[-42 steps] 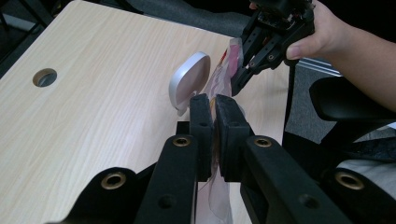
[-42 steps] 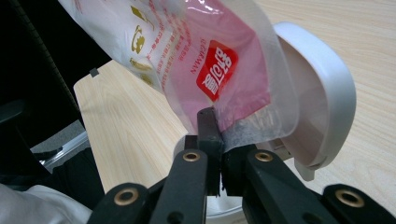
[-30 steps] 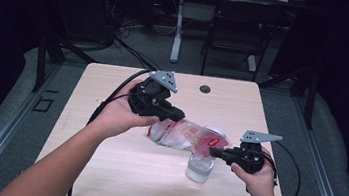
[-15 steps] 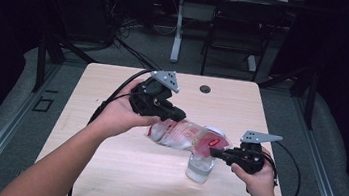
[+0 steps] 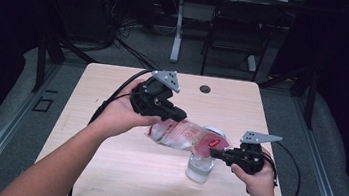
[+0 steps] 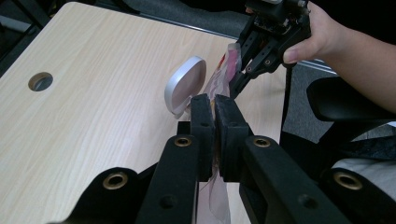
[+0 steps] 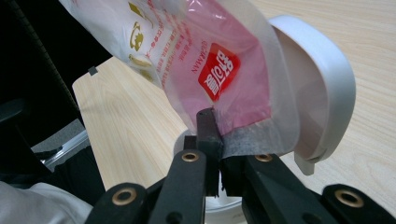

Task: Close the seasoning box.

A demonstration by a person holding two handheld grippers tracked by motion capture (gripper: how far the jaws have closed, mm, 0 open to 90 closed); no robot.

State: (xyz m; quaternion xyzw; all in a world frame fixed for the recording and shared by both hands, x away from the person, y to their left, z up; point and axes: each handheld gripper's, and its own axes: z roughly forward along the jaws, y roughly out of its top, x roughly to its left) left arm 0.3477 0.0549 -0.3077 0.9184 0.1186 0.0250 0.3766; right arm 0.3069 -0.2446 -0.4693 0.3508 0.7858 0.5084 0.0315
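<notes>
1. The plastic pouch [image 5: 189, 136] hangs in the air above the table [image 5: 103, 170], its long axis running roughly level from the left gripper [image 5: 176, 116] to the right gripper [image 5: 217, 153], with its red-printed end towards the right gripper.
2. Both pairs of jaws are clamped tight on the pouch: the left gripper [image 6: 215, 122] pinches one thin edge between its pads, and the right gripper [image 7: 215, 140] bites the sealed strip at the opposite end.
3. The high view shows a clear container [image 5: 200, 167] standing on the table directly below the pouch's right end.
4. The right gripper view shows the pouch's red label [image 7: 218, 71] and a white lid [image 7: 322, 93] just behind the pouch.
</notes>
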